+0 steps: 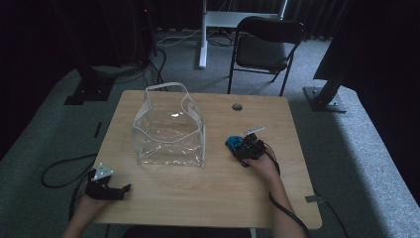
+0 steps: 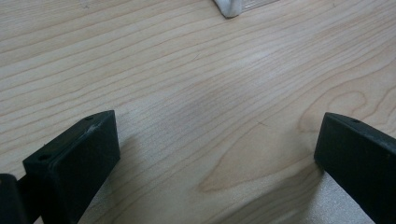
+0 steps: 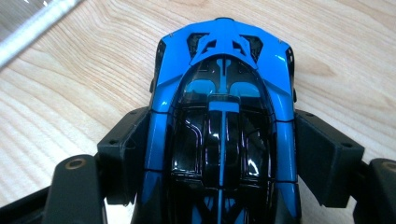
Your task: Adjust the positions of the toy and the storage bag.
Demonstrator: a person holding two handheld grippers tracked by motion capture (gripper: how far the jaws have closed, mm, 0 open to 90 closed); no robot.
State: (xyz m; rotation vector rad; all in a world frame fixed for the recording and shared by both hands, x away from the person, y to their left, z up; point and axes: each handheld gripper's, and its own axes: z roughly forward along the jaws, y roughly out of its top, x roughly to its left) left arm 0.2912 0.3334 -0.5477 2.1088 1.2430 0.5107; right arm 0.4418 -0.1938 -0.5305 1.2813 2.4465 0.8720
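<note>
Currently I have my right gripper [image 1: 242,147] right of centre in the high view, jaws pinching a blue toy car [image 3: 223,126] by both flanks, low over the worktop [image 1: 198,193]. Just left sits a clear bag [image 1: 169,130], mouth open. Lower left, my left gripper [image 1: 106,188] rests, jaws spread wide over bare wood.

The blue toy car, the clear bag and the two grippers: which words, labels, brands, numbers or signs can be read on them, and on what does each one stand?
None can be read.
Blue toy car, between the right gripper jaws: paint and glass, no lettering visible.
Clear bag: no print visible.
Left gripper: plain black jaws, open over the table.
</note>
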